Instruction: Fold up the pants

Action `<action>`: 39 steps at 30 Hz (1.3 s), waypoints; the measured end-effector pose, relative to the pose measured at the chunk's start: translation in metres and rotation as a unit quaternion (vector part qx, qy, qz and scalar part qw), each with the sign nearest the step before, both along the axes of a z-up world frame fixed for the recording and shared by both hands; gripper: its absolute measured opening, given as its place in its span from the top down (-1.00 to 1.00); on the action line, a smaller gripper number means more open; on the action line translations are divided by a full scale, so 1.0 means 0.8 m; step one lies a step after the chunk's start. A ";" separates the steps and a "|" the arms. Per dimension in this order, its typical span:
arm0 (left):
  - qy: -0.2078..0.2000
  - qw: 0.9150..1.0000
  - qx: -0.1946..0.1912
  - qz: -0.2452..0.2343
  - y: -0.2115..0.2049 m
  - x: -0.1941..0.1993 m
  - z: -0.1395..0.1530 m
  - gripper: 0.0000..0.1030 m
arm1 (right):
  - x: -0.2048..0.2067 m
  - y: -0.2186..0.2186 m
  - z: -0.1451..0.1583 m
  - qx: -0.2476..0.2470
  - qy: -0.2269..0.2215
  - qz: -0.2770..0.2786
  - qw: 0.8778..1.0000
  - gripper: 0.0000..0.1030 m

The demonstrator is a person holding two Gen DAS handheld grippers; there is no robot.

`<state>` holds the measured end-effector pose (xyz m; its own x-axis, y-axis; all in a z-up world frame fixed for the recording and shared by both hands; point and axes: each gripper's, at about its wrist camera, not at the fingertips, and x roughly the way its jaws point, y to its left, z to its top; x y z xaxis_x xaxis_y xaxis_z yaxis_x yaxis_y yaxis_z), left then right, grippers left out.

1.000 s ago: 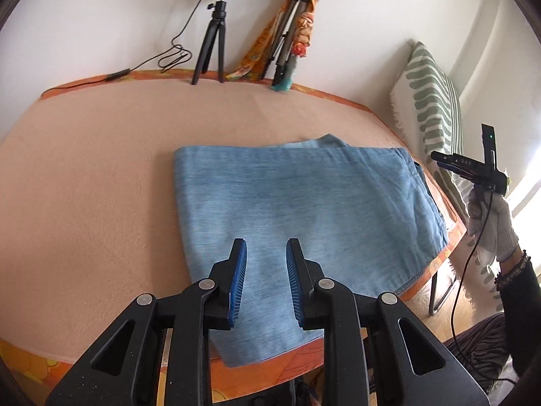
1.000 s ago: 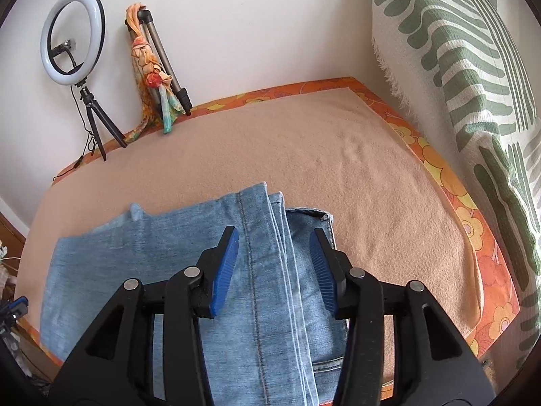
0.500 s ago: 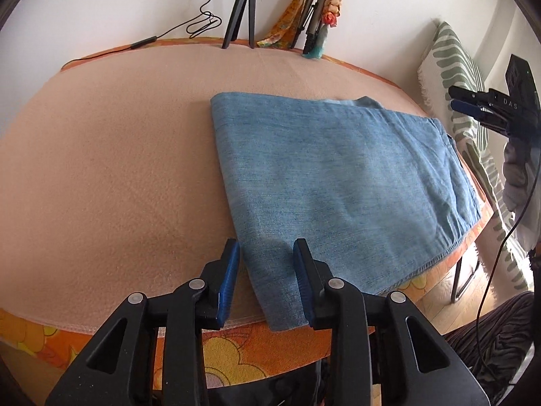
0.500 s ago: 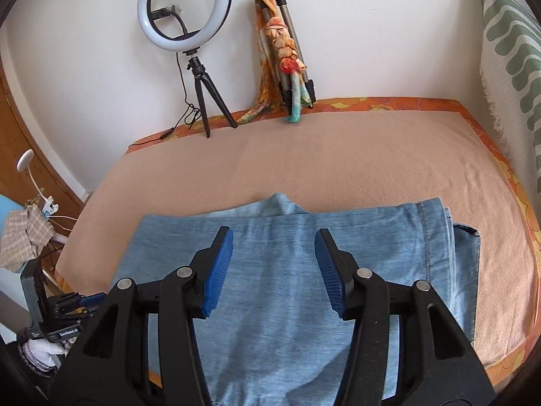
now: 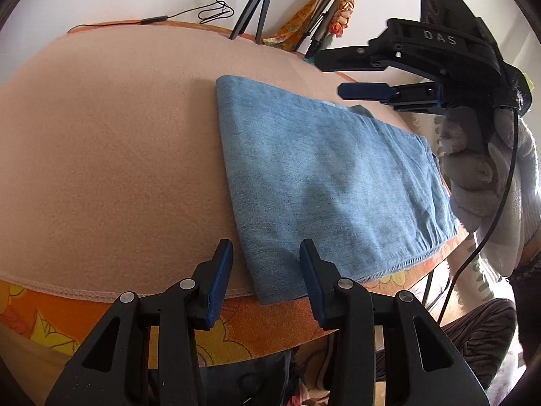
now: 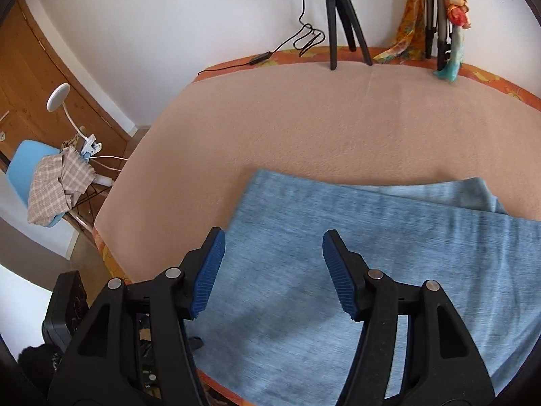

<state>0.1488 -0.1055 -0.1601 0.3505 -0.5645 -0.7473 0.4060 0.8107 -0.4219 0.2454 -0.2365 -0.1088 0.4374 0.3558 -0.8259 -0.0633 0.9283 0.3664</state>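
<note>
Left wrist view: the folded pants (image 5: 324, 176) are seen lying flat across the centre and right of the frame, their near corner just ahead of the left gripper (image 5: 266, 260), whose 2 blue-padded fingers are held apart with nothing between them. In the right wrist view the denim fills the lower right, and the right gripper (image 6: 272, 253) is held above it with its fingers spread wide and empty. The peach blanket (image 5: 111, 155) is laid over an orange floral cloth (image 5: 50, 318). A black tripod (image 6: 341, 20) is stood by the white wall at the top, and a blue chair (image 6: 30, 159) is seen at the left. At the upper right of the left wrist view, the right gripper (image 5: 341, 76) is gripped in a gloved hand (image 5: 480, 169).
</note>
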 end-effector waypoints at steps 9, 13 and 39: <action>0.040 0.995 -0.086 0.009 0.019 0.004 -0.007 0.32 | 0.060 0.098 -0.053 -0.077 0.078 0.037 0.993 -0.22; 0.026 0.995 -0.096 0.001 0.018 -0.001 0.000 0.49 | 0.072 0.116 -0.064 -0.105 0.109 0.040 0.988 -0.22; -0.034 0.999 -0.013 0.005 -0.025 -0.033 0.032 0.13 | 0.081 0.127 -0.080 -0.146 0.139 0.049 0.978 0.85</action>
<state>0.1228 -0.1254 -0.1349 0.4059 -0.5801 -0.7062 0.4261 0.8037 -0.4153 0.3103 -0.1349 -0.1731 0.1575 0.1169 -0.9806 -0.0937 0.9903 0.1030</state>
